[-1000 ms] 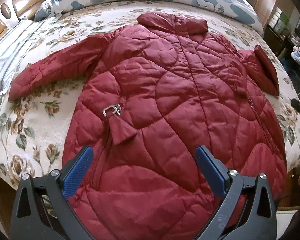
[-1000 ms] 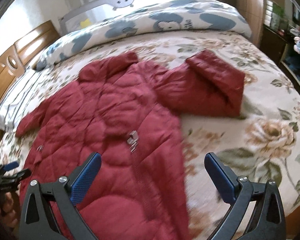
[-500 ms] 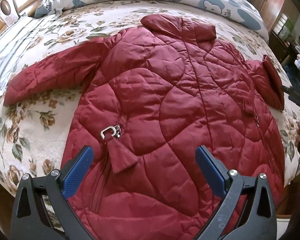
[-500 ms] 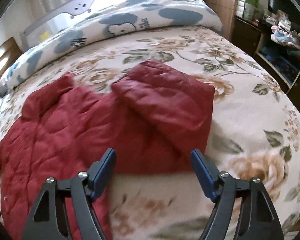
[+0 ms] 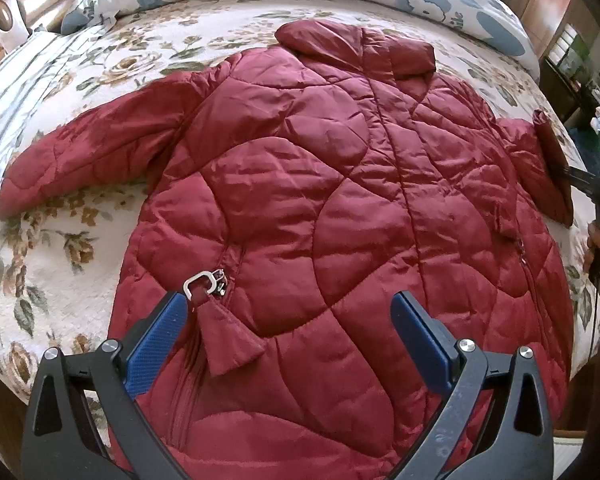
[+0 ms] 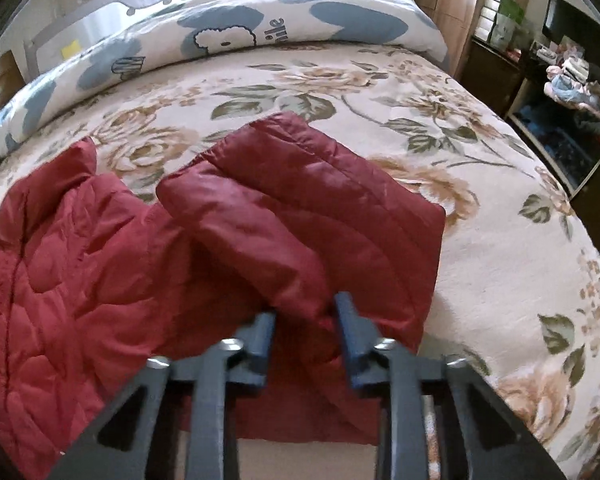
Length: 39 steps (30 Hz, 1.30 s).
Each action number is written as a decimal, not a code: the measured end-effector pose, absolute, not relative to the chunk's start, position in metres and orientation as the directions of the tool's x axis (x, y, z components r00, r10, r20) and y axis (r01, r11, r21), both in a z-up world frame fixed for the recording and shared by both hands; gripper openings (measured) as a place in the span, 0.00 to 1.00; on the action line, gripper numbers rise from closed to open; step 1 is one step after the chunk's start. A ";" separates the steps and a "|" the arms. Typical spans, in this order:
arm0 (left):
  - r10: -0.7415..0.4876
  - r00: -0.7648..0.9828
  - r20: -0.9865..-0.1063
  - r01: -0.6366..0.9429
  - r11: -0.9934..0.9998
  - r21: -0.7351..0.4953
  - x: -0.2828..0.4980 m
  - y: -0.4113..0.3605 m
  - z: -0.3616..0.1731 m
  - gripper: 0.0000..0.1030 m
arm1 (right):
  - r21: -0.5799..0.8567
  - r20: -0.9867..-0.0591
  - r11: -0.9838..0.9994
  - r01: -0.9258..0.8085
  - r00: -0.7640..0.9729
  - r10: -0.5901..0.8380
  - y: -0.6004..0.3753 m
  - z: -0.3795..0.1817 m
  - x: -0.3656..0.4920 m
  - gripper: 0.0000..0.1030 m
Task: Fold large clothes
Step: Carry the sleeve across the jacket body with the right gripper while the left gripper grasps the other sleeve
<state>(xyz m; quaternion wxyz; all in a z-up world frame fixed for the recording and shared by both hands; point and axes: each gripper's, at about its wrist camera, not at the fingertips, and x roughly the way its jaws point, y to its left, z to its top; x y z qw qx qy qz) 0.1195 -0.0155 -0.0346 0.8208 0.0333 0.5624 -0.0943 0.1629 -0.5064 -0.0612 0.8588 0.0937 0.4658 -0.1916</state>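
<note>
While the right tool (image 6: 304, 312) closes on the coat's (image 5: 320, 200) doubled-back sleeve (image 6: 300, 216) | left tool (image 5: 288, 320) gaping above hem | next: carry sleeve across coat.

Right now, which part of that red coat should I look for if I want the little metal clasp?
On the floral bedspread lies a dark red quilted coat. Near its hem, beside the open left tool, a silver metal buckle gleams, the only shiny thing on it.

The red quilted coat (image 5: 320, 208) is viewed steeply from above its hem. Its folded sleeve (image 6: 300, 216) is seen close. The sleeve is shared.
</note>
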 end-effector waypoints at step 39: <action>-0.566 0.227 -0.792 0.099 0.823 -0.560 0.219 0.034 -0.049 0.99 | 0.340 -0.741 0.879 -0.333 0.480 0.469 -0.199 -0.062 0.182 0.14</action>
